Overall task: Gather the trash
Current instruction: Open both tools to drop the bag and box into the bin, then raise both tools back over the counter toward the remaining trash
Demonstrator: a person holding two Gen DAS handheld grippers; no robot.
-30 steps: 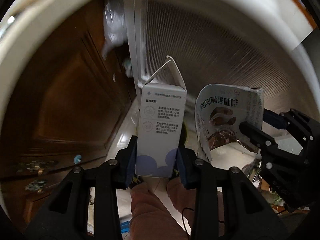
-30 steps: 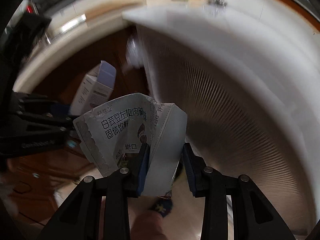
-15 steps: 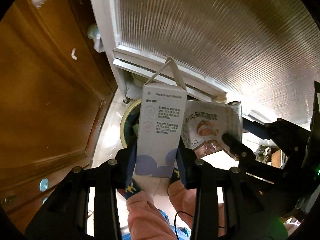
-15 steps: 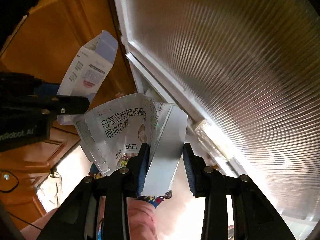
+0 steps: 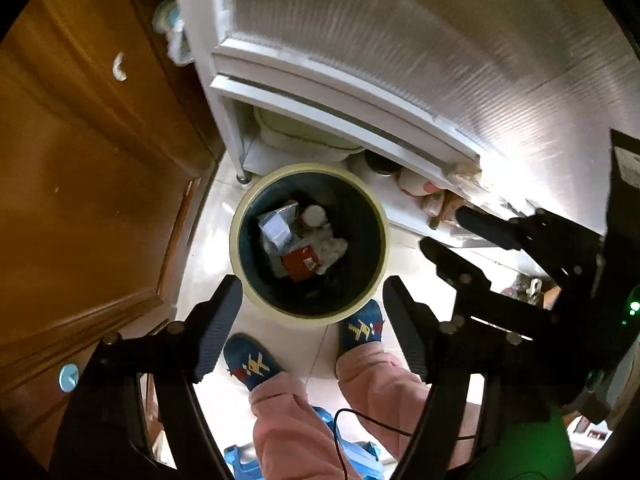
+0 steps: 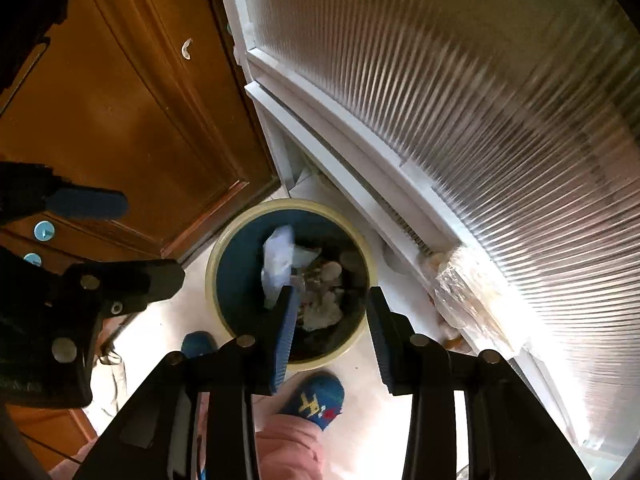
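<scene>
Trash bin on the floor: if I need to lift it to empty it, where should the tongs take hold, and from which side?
Grip the cream rim of the trash bin, from straight above, one finger inside and one outside the wall. The round body looks too wide to span. Take the near edge by the slippers; the far edge sits close to the white cabinet. Both tongs hang empty over it, jaws opening.

The bin stood upright on the pale floor, round, with a cream rim and dark blue inner wall, just beside the white cabinet base. Trash lay in a loose heap at its bottom: a crumpled silvery-white packet toward the left, a small white round lid beside it, a red wrapper nearer the middle, and pale crumpled paper to the right. From the right wrist, a white crumpled sheet leaned against the inner wall.
</scene>
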